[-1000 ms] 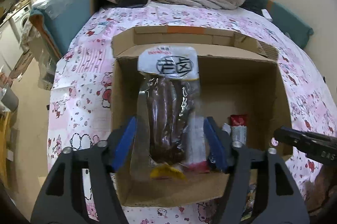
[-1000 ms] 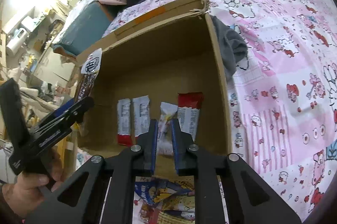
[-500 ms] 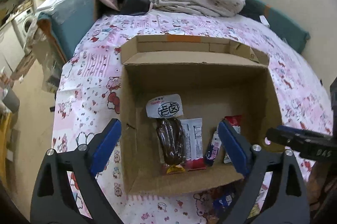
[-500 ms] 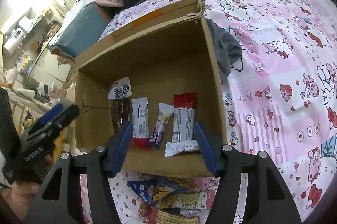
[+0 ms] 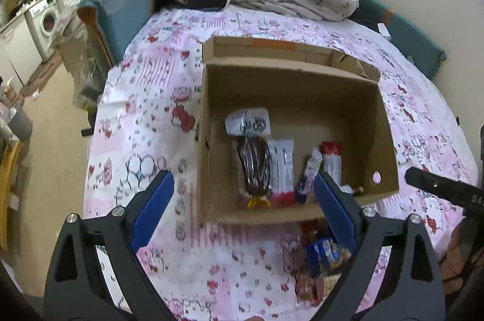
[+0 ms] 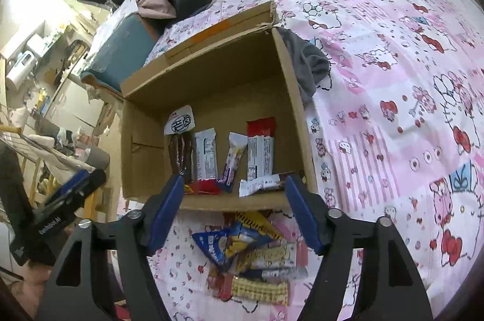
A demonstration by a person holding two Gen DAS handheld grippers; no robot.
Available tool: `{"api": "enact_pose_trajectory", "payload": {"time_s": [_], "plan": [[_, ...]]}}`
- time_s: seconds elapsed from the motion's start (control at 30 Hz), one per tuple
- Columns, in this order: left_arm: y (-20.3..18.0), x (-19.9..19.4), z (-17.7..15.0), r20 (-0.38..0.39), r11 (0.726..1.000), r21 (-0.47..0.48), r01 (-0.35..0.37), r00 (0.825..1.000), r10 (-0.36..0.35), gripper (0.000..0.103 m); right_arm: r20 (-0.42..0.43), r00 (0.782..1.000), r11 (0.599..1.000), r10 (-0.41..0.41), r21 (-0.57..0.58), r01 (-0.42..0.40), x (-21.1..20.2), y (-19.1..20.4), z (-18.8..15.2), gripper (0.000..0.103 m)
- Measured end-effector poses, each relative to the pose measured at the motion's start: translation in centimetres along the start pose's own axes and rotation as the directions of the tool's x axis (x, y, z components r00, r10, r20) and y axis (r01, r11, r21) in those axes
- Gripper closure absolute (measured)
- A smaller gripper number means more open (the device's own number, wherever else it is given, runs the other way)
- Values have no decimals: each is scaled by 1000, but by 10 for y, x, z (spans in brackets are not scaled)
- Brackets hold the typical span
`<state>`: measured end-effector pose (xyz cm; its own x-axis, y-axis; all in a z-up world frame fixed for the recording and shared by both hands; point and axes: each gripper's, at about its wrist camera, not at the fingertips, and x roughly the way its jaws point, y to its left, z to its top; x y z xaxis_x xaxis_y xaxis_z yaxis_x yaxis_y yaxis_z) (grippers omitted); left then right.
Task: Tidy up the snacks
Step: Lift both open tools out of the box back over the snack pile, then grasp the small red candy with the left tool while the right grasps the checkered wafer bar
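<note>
Matt brown cardboard box [image 5: 211,139] ahead of fingers [image 5: 151,209], blue ridged plastic. Glossy foil wrappers [image 6: 251,257] between them; printed cloth bedsheet [image 6: 393,79].

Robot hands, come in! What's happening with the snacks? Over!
Both grippers, left and right, open, empty. Five snacks in box. Snack pile waits outside. Nothing blocking.
</note>
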<state>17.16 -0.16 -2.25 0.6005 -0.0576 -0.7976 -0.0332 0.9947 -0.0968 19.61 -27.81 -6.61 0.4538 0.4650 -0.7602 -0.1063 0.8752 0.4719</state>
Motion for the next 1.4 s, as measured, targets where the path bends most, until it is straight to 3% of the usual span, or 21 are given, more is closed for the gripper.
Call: {"api": "enact_pose_trajectory", "payload": {"time_s": [0.23, 0.43, 0.7, 0.8, 0.93, 1.1, 1.2, 1.3, 1.4], "plan": [[3, -10, -17, -18, 1000, -21, 3, 1000, -3, 11, -8, 1000, 998, -17, 53, 17, -16, -5, -25, 16], [7, -8, -30, -60, 999, -42, -26, 998, 23, 11, -27, 999, 992, -29, 121, 33, -23, -17, -44, 16], [20, 9, -48, -163, 992, -121, -21, 987, 1, 11, -85, 994, 970, -74, 226, 91, -14, -38, -55, 16], [13, 22, -59, -224, 993, -115, -15, 974, -12, 11, -107, 992, 960, -71, 263, 97, -8, -43, -57, 16], [-12, 52, -85, -355, 998, -63, 24, 934, -45, 12, -122, 987, 960, -103, 248, 131, -3, -42, -57, 16], [-54, 68, -113, -405, 996, 67, 66, 914, -34, 21, -138, 984, 961, -114, 235, 145, 1, -42, -59, 16], [-71, 80, -127, -453, 989, 96, 112, 890, -57, 34, -140, 982, 962, -126, 226, 156, 1, -42, -60, 16], [-78, 87, -137, -473, 986, 104, 130, 879, -66, 43, -133, 985, 962, -109, 235, 138, 0, -42, -60, 16], [-80, 89, -140, -458, 985, 134, 111, 888, -38, 56, -128, 986, 964, -112, 228, 139, 1, -41, -58, 16]]}}
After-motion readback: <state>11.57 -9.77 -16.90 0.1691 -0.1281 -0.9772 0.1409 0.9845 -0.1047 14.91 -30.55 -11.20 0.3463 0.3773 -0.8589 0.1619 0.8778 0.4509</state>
